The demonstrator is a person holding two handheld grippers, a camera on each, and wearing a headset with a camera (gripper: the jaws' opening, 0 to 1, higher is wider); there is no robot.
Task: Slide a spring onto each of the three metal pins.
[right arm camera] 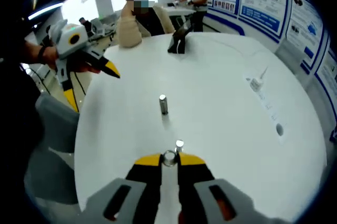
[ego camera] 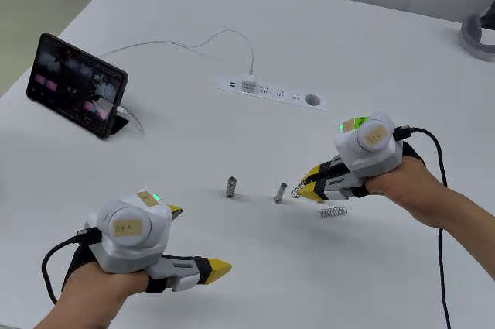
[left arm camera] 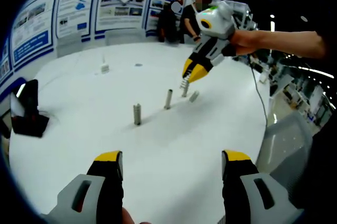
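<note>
While spread across most of the head view, white table (ego camera: 371,58) — bare but for a few things. Upper left of the frame: dark tablet (ego camera: 76,84), propped up, cable trailing. Upper centre: white power strip (ego camera: 271,91) with a plug in it.

Lower left of the head view: left gripper (ego camera: 196,240), jaws wide apart with nothing between them, plain along the bottom of the left gripper view; well apart from the pins. Right of centre: right gripper (ego camera: 304,187), jaws together and clamped on a spring (ego camera: 296,189) poking out past the yellow tips toward frame left.

Middle of the frame: two upright metal pins. To the left, left pin (ego camera: 231,186), dark and ribbed-looking, possibly wearing a coil, though too small to be sure. To the right, right pin (ego camera: 280,192), seemingly bare, just beside the held spring's free end. Cannot make out a third pin with confidence. Just below the right gripper, flat on the table: loose spring (ego camera: 333,211).

Judging by this, step in hand: threading the held spring onto the bare right pin. Next move calls for lining the coil's open end up over the pin top, tipping it nearer upright, then lowering and letting go. Small bore, thin pin — little room for error, and a sideways nudge likely enough to topple the pin.
</note>
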